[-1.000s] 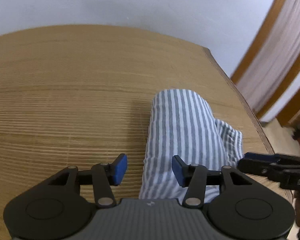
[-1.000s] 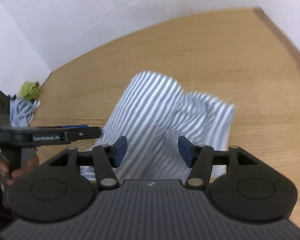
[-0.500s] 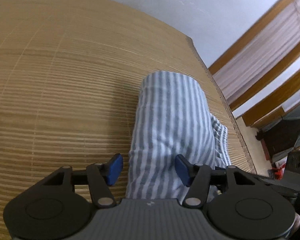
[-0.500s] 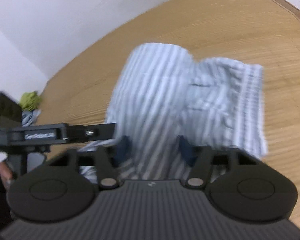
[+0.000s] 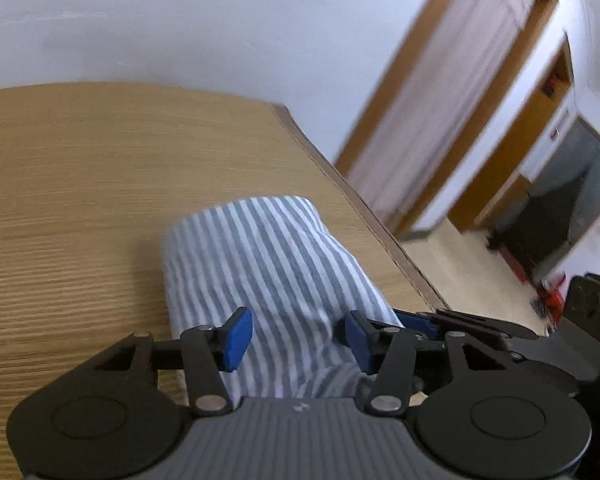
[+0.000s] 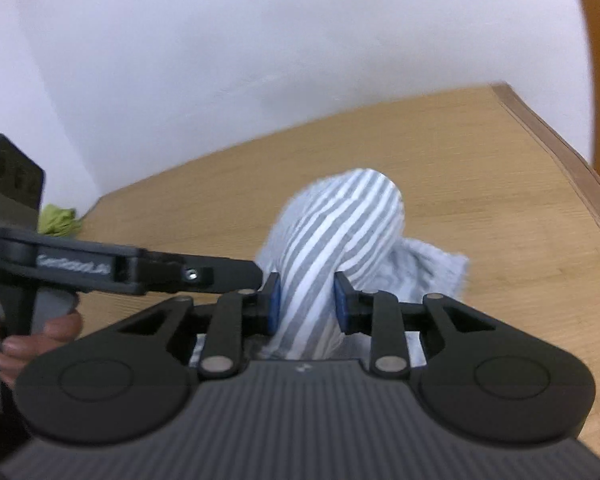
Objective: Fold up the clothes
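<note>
A folded grey-and-white striped garment point(image 5: 268, 256) lies lengthwise on the wooden table point(image 5: 80, 200), with its near end raised. My left gripper point(image 5: 298, 338) straddles that near end; cloth fills the gap between its blue pads, and the jaws are closing slightly. In the right wrist view the garment point(image 6: 340, 232) humps up, and my right gripper point(image 6: 307, 304) is closing with both pads pressed on a bunched strip of it. The left gripper's finger point(image 6: 204, 272) reaches in from the left, right beside that grip. The right gripper's fingers point(image 5: 440, 322) show just right of the left one.
The table's right edge point(image 5: 360, 208) runs close beside the garment, with floor and a wooden door frame point(image 5: 460, 120) beyond. A green cloth point(image 6: 58, 220) lies at the table's far left corner. A person's hand point(image 6: 40, 336) holds the left gripper's handle. A white wall stands behind.
The right gripper's jaws have narrowed from wide apart to pinching the cloth. The garment's near end has risen off the table. The left gripper tilted up and now sits beside the right one.
</note>
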`<state>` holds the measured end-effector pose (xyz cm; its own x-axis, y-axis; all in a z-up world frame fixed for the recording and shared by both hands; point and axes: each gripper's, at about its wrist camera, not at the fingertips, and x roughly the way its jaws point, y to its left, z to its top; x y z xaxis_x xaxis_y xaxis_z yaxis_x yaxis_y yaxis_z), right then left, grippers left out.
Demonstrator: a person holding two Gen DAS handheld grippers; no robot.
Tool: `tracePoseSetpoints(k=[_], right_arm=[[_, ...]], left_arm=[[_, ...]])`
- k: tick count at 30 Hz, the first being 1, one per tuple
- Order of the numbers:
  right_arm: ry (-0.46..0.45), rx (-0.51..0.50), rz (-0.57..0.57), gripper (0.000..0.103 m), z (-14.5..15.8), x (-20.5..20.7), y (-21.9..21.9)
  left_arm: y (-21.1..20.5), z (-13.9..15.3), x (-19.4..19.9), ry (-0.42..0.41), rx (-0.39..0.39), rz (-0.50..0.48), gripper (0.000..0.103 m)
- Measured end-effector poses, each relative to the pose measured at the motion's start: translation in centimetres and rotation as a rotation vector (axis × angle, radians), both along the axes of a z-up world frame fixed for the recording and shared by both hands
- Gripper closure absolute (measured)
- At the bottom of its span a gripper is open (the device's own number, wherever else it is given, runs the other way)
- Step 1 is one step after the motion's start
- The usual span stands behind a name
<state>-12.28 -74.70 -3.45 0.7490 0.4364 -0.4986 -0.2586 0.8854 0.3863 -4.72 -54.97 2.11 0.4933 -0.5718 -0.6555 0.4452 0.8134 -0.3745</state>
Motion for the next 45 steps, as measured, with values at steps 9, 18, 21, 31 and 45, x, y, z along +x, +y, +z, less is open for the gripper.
tracePoseSetpoints(k=[9, 18, 21, 31, 45], right_arm=[[0.143, 0.015, -0.118, 0.06, -3.1, 1.0, -2.9], [0.058, -0.191, -0.026, 0.061, -2.7, 5.5, -0.3], [0.14, -0.116, -0.071, 0.051, -4.6, 6.9, -1.6], [0.24, 0.031, -0.187, 0.045, -2.0, 3.5, -4.5], [0.291, 0.076, -0.318, 0.03, -2.9, 3.3, -5.5]], left_arm=[[-4.3, -4.2, 0.8, 0.059, 0.115, -0.084, 0.047], [-3.0, -4.7, -1.0, 0.065, 0.151, -0.086, 0.045], [-2.4, -4.6, -1.5, 0.074, 0.165, -0.077, 0.044], [2.0, -2.0, -2.0, 0.025, 0.135, -0.012, 0.037], [-1.5, -2.0, -3.6, 0.035, 0.159, -0.245, 0.039]])
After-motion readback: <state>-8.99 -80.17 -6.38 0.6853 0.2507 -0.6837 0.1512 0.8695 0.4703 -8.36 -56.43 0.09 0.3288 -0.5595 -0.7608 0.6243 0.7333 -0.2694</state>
